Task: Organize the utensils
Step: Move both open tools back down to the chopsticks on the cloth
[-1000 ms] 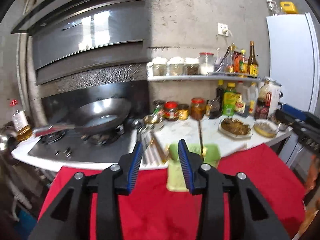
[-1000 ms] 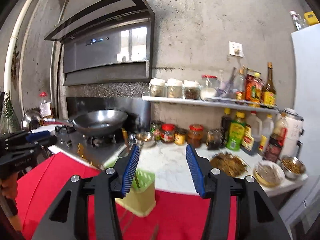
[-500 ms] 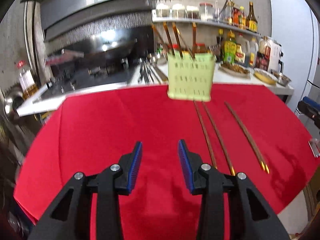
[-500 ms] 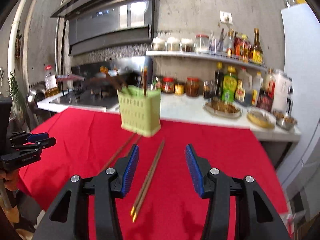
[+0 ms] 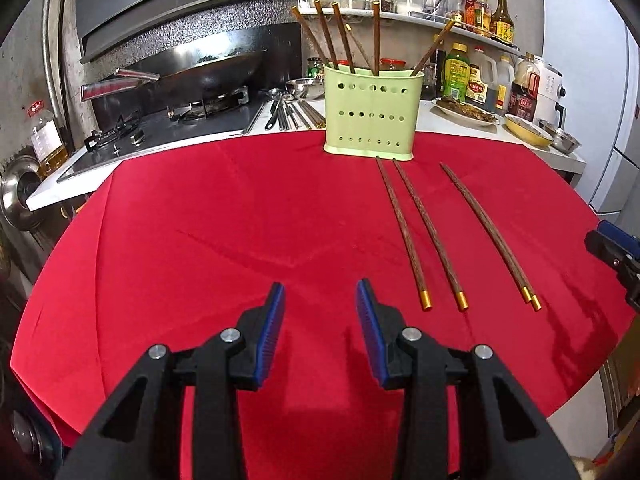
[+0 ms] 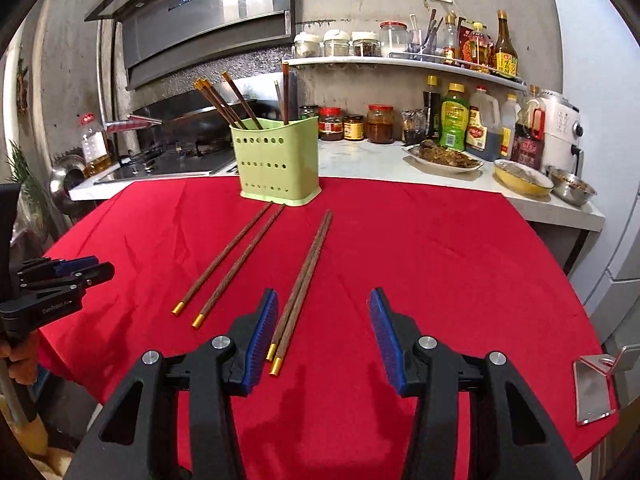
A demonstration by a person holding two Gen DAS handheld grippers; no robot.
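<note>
Looking forward along the left gripper (image 5: 320,300), the jaws stand partly open with only red cloth (image 5: 200,220) between them, and the four loose chopsticks (image 5: 424,232) lie to its right, thin ends toward the green holder (image 5: 372,120) where others already stand, so this gripper seems to wait. Seen from the right gripper (image 6: 322,308), the jaws are wider and empty, and the close pair of chopsticks (image 6: 304,276) ends just beside the left pad (image 6: 262,338), probably because this pair is the next to pick up.
</note>
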